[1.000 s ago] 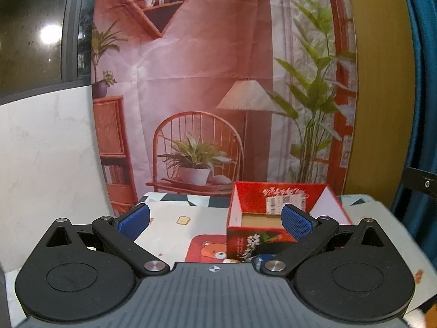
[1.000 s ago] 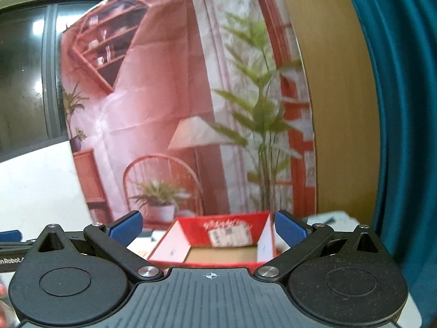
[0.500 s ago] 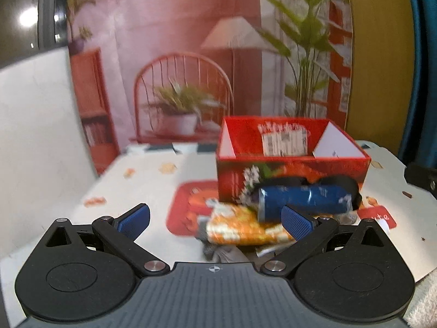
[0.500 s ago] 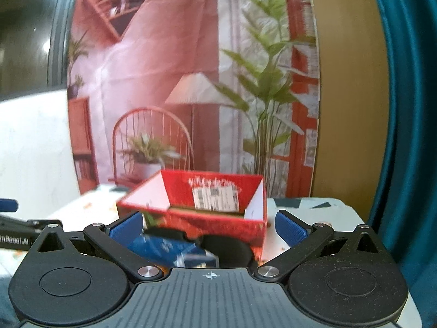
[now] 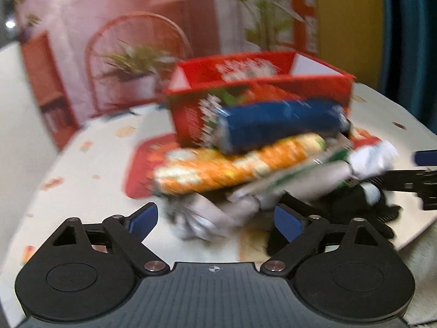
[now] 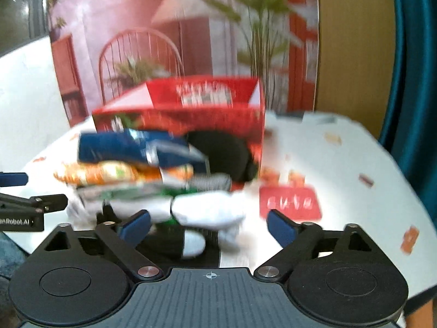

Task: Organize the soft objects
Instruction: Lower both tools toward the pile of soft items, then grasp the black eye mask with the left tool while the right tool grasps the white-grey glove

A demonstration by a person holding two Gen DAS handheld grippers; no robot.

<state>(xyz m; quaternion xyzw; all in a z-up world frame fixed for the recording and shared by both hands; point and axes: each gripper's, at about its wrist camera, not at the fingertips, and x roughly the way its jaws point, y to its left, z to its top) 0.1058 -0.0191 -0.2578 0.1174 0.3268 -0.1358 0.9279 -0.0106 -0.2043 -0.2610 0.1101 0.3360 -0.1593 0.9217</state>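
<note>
A pile of soft things lies in front of an open red box [image 5: 259, 82] [image 6: 191, 109] on the table. On top is a blue packet [image 5: 278, 123] [image 6: 131, 147], under it an orange packet [image 5: 232, 166] [image 6: 109, 173], then white and grey socks [image 5: 273, 191] [image 6: 207, 207] and black cloth [image 5: 355, 207] [image 6: 221, 150]. My left gripper [image 5: 215, 220] is open, just short of the pile's left end. My right gripper [image 6: 209, 225] is open over the white sock. Both views are blurred.
The table has a white cloth with small prints and a red patch [image 6: 289, 205]. A printed backdrop hangs behind the box. A teal curtain [image 6: 415, 82] is at the right. The table's edge curves at the right.
Both grippers have tilted down and moved towards the table. The pile, out of sight a second ago, now lies close before both. Both stay open.
</note>
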